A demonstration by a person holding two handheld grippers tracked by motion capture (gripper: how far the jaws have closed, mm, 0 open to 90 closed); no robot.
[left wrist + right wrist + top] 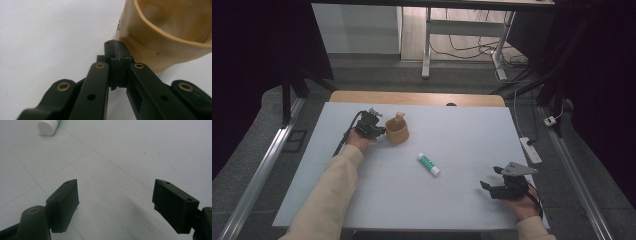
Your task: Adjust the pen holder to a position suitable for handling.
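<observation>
A tan cup [397, 132] stands on the white table [462, 125] at the far left, with a small tan piece [399, 118] sticking up from it. My left gripper [379, 131] is just left of the cup. In the left gripper view its jaws are shut [117, 48], pad against pad, and the tips press on the cup's outer wall [165, 35]. A green and white glue stick [428, 164] lies near the middle. My right gripper [489, 189] rests open at the near right, nothing between its jaws [116, 192]. The glue stick's white cap [48, 126] lies ahead of it.
The table's wooden far edge [417, 97] shows beyond the white top. A power strip [530, 150] and cables lie on the floor at the right. Metal rails run along both sides of the table.
</observation>
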